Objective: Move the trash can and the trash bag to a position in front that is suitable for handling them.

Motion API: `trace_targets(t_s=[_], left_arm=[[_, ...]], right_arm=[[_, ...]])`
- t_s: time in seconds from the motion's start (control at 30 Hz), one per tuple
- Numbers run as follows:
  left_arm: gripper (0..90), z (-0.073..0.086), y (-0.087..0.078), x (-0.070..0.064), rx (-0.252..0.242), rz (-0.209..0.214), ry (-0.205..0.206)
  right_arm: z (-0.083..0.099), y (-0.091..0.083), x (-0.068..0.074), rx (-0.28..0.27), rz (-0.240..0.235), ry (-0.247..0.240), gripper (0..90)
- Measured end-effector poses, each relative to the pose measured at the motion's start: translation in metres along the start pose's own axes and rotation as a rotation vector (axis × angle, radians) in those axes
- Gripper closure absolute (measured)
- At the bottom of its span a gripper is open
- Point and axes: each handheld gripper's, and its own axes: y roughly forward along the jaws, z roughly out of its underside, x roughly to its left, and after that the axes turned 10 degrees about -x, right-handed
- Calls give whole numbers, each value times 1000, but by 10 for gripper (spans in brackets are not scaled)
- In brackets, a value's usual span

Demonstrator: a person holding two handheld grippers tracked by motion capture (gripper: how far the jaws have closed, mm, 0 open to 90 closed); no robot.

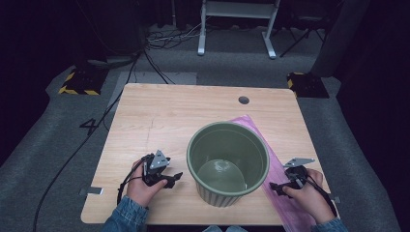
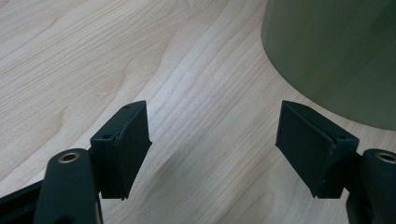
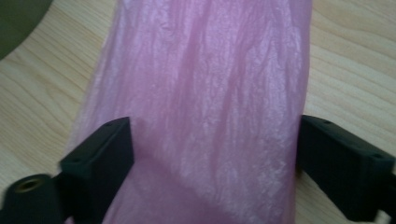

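A person seated at the near edge of a light wooden table (image 1: 159, 111) holds a gripper in each hand on either side of a green ribbed bin (image 1: 227, 163). At the left, the left gripper (image 1: 175, 178) rests low on the tabletop just beside the bin's near-left wall, its jaws spread wide with nothing but bare wood between them; the left gripper view shows the bin's wall (image 2: 336, 56) close ahead on the right. In the middle, the bin stands upright and unlined, its pale floor bare. At the right, a pink plastic bag (image 1: 283, 200) lies flat and still folded into a long strip that runs from behind the bin to the near edge of the table, partly tucked under the bin's right side. The right gripper (image 1: 276, 187) hovers over that strip with its jaws parted, straddling the bag (image 3: 205, 98) without pinching it. By the look of things, the work of lining the bin has barely begun: the bag is yet to be gripped, lifted, opened and fitted over the rim.
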Motion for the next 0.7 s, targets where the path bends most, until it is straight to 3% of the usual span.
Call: trace_targets(t_s=[0.07, 0.17, 0.33, 0.53, 0.7], left_arm=[[259, 0, 0, 0, -4, 1, -7], [259, -1, 0, 0, -5, 0, -3], [259, -1, -1, 0, -13, 2, -11], [259, -1, -5, 3, -18, -8, -19], [259, -2, -7, 5, -30, -15, -16]], right_arm=[[-1, -2, 2, -5, -8, -8, 303], [-2, -5, 6, -25, -24, -17, 549], [1, -5, 6, -69, -33, -8, 849], [11, -6, 3, -153, -68, -45, 900], [15, -26, -5, -292, -78, -27, 900]])
